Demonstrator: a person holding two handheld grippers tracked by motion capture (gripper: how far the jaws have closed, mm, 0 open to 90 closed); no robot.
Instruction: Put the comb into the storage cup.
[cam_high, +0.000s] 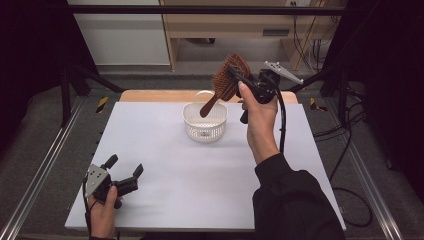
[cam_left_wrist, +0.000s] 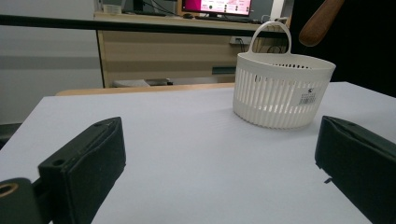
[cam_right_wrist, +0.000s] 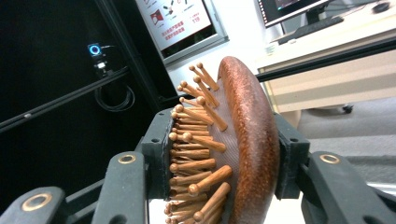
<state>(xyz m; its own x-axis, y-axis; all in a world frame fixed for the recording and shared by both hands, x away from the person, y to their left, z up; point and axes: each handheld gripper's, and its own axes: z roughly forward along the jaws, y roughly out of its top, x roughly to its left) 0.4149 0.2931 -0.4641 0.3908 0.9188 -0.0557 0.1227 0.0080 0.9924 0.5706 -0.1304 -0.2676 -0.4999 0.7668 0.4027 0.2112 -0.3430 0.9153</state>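
My right gripper (cam_high: 239, 76) holds the wooden paddle hairbrush (cam_high: 226, 80) clear of the surface, jaws clamped across the brush head: one pad on the bristle side, the other on the smooth back, handle slanting down over the white slotted basket (cam_high: 204, 121). The basket stands on the white surface (cam_high: 165, 160) near the middle of its far edge. My left gripper (cam_high: 124, 167) sits at the near left corner, jaws spread wide with nothing between them.
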